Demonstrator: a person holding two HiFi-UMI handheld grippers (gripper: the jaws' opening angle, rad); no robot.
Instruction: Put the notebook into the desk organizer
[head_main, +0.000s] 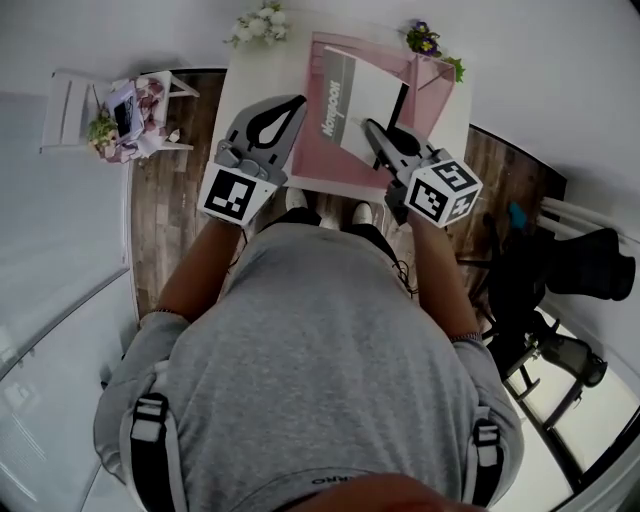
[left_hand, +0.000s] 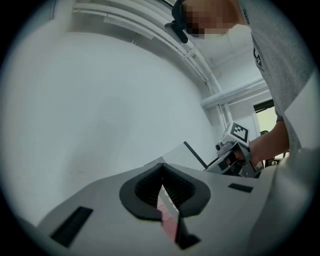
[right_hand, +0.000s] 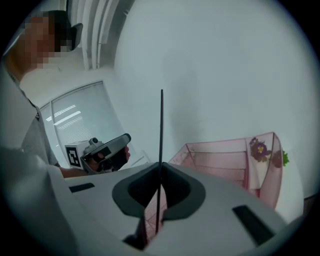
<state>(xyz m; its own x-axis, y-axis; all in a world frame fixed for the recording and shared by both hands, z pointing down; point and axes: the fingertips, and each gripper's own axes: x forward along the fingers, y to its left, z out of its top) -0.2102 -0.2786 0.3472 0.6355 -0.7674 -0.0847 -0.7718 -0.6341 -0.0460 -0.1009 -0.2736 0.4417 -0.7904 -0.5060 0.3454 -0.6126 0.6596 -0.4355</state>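
The notebook (head_main: 362, 100) has a grey spine and a white cover, and it hangs tilted above the pink mesh desk organizer (head_main: 432, 88) on the white table (head_main: 250, 85). My right gripper (head_main: 374, 130) is shut on its near edge. In the right gripper view the notebook (right_hand: 161, 125) shows edge-on as a thin dark line between the jaws of the right gripper (right_hand: 161, 169), with the organizer (right_hand: 225, 160) just beyond. My left gripper (head_main: 296, 102) hovers to the left of the notebook. The left gripper (left_hand: 161, 168) is shut with nothing in it, and its own view shows the notebook (left_hand: 180, 155) to its right.
White flowers (head_main: 260, 22) and purple flowers (head_main: 425, 40) stand at the table's far edge. A small white rack with odds and ends (head_main: 120, 110) sits on the wooden floor to the left. A black chair (head_main: 565, 275) stands to the right.
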